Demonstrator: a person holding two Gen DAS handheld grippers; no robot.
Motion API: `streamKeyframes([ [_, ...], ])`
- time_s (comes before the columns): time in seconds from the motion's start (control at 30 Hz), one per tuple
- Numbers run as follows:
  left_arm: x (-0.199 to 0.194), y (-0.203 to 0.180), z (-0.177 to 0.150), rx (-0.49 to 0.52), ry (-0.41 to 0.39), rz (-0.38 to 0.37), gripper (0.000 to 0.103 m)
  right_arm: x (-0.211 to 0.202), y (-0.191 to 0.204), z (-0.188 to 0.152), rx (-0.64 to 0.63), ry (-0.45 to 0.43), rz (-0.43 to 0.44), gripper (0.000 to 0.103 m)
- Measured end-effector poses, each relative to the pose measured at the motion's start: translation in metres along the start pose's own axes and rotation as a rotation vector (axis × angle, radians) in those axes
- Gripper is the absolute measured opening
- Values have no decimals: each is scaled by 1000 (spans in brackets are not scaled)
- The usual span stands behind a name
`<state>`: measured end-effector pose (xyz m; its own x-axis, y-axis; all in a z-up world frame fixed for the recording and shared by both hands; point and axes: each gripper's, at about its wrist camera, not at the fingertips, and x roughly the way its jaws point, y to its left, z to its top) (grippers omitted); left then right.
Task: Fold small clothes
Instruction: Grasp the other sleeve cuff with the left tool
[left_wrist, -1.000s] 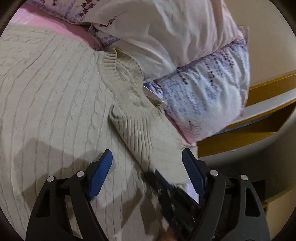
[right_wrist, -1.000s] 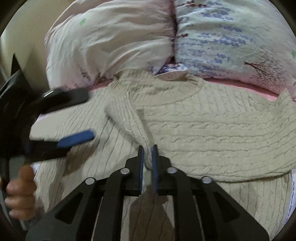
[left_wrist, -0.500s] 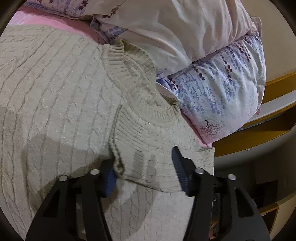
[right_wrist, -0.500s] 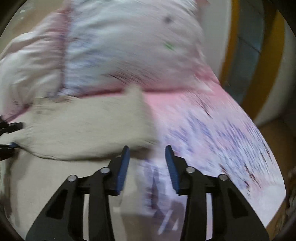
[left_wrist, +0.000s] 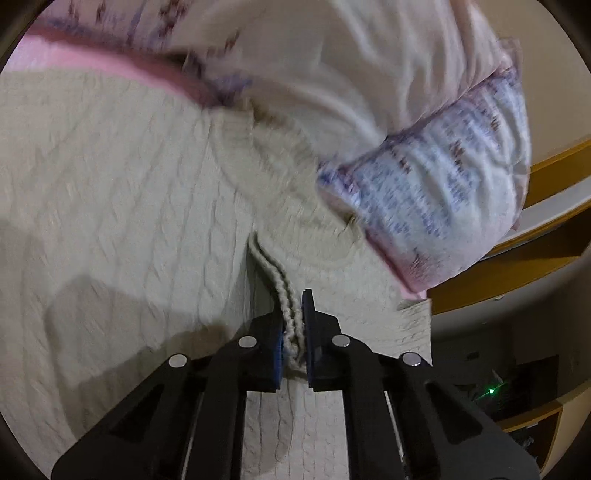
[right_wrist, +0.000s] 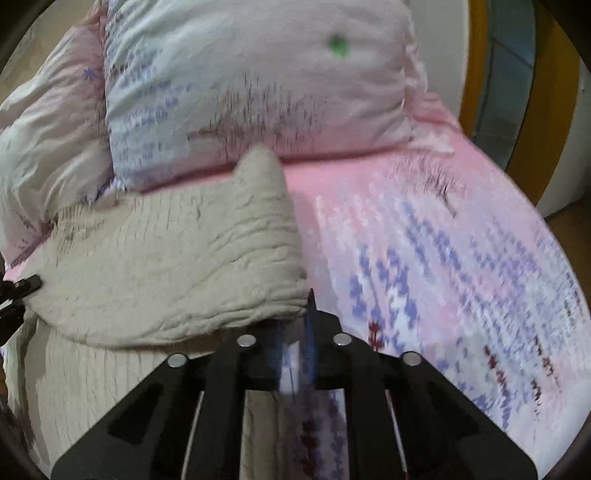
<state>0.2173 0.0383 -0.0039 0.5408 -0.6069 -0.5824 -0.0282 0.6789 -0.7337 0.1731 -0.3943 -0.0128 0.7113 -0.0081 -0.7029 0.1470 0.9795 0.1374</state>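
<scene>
A beige cable-knit sweater (left_wrist: 122, 206) lies flat on a pink bed. My left gripper (left_wrist: 293, 332) is shut on the ribbed edge of its folded-over sleeve near the collar. In the right wrist view the sweater's other folded part (right_wrist: 177, 266) lies left of centre. My right gripper (right_wrist: 293, 332) sits at the lower right corner of that fold. Its jaws are nearly together, and blur hides whether cloth is pinched between them. The left gripper's tip (right_wrist: 22, 288) shows at the far left edge.
Floral pillows (left_wrist: 424, 177) are stacked against the sweater's collar side and also show in the right wrist view (right_wrist: 251, 85). The pink flowered bedsheet (right_wrist: 443, 258) stretches to the right. A yellow wooden bed frame (left_wrist: 517, 258) and dark floor lie beyond the bed's edge.
My left gripper has closed on the sleeve's ribbed edge. My right gripper let go of the sleeve, swung right to the sweater's other side, and its jaws have narrowed there.
</scene>
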Motion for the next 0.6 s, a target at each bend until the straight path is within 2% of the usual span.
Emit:
streamKeyframes([
  [0.1, -28, 0, 16, 55, -106, 40, 8, -19, 10, 1, -22, -75, 32, 8],
  [0.2, -44, 10, 25, 77, -152, 82, 8, -18, 27, -7, -93, -58, 23, 8],
  [0.27, -47, 19, 25, 79, -145, 114, 8, -14, 39, -16, -153, -44, 5, 8],
  [0.4, -36, 39, 15, 70, -75, 195, 8, -7, 54, -25, -238, -22, -52, 8],
  [0.47, -34, 45, 12, 72, -66, 192, 8, -4, 53, -25, -241, -8, -76, 8],
  [0.53, -34, 41, 10, 104, -67, 197, 8, -1, 46, -23, -206, -11, -141, 6],
  [0.6, -31, 36, 8, 121, -55, 170, 8, -4, 35, -20, -144, -34, -132, 6],
])
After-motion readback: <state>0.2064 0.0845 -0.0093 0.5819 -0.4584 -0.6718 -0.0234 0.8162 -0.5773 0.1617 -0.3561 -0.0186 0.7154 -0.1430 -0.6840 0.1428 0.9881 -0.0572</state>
